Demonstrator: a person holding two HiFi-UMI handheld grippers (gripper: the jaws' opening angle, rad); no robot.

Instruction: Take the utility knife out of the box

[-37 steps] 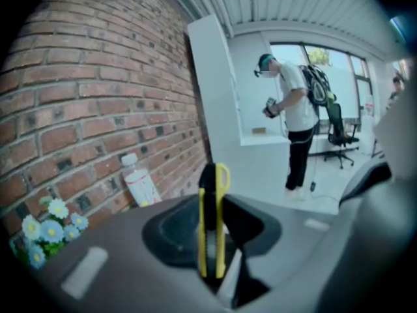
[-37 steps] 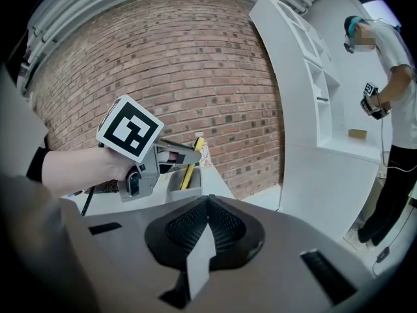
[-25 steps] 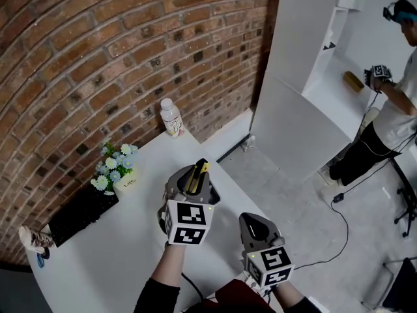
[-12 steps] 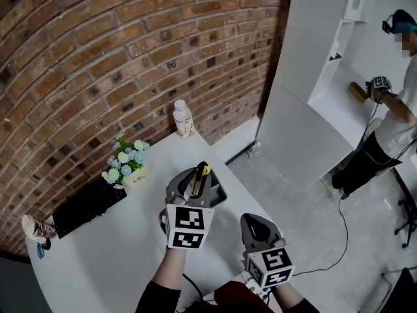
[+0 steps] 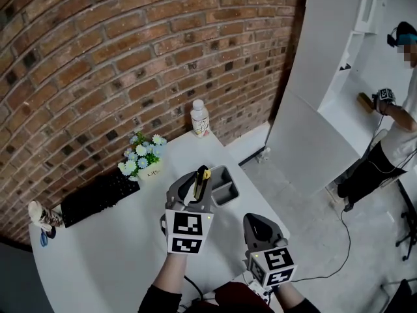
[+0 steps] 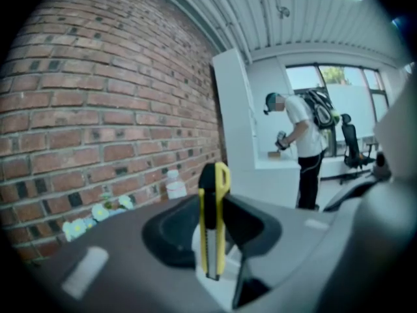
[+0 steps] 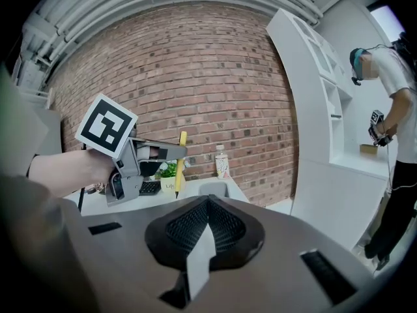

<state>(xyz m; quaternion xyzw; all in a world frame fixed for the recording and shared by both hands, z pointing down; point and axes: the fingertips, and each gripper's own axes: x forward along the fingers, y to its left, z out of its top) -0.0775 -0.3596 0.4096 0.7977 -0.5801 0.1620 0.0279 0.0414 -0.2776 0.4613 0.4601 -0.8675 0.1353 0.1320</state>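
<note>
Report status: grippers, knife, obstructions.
Left gripper shut on yellow utility knife, clear of grey plastic box. Right gripper shut, empty. Nothing blocking.

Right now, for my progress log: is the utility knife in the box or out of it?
Out. The left gripper holds the utility knife upright in the air, clear of the grey box.
</note>
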